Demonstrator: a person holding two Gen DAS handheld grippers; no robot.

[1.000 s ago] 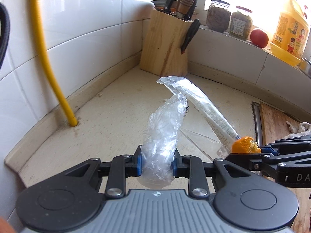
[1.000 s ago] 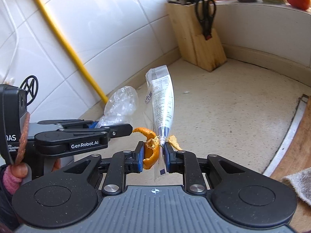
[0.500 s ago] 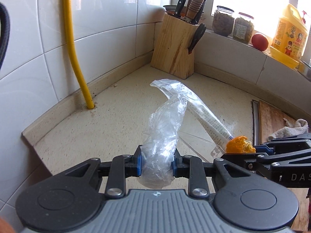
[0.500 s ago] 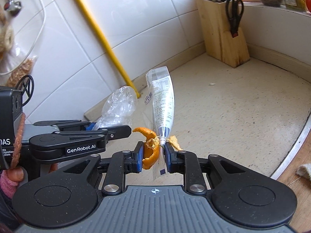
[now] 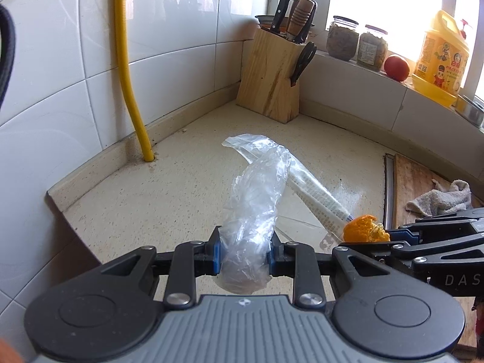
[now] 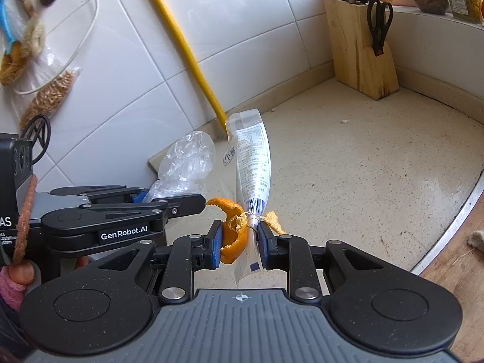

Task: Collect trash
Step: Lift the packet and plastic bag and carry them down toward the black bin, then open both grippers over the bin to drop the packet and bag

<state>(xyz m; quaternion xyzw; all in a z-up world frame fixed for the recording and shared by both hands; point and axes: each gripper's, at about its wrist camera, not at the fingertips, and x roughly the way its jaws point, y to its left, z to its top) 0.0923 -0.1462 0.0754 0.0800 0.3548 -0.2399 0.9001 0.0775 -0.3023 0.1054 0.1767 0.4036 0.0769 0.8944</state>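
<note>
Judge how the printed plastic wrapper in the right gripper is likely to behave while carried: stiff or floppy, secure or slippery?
The printed wrapper stands up from the right gripper with a slight curve, so probably light and semi-stiff. Its glossy film, pinched beside orange peel, could slip, especially as the jaws have just been opening slightly.

The left gripper point(image 5: 244, 252) and right gripper point(image 6: 238, 245) sit side by side above the desk point(image 5: 169, 199), each with trash between its jaws: a crumpled bag point(image 5: 255, 199) in the left, a peel point(image 6: 231, 236) and a printed wrapper point(image 6: 252, 163) in the right. Behind them a knife block point(image 5: 272, 81) stands in the desk's corner. A pipe point(image 5: 127, 69) runs down the wall on the left. Right of the block, jars point(image 5: 357, 44) line the sill. A cloth point(image 5: 438, 198) lies at the right, seemingly on a board point(image 5: 414, 178).
</note>
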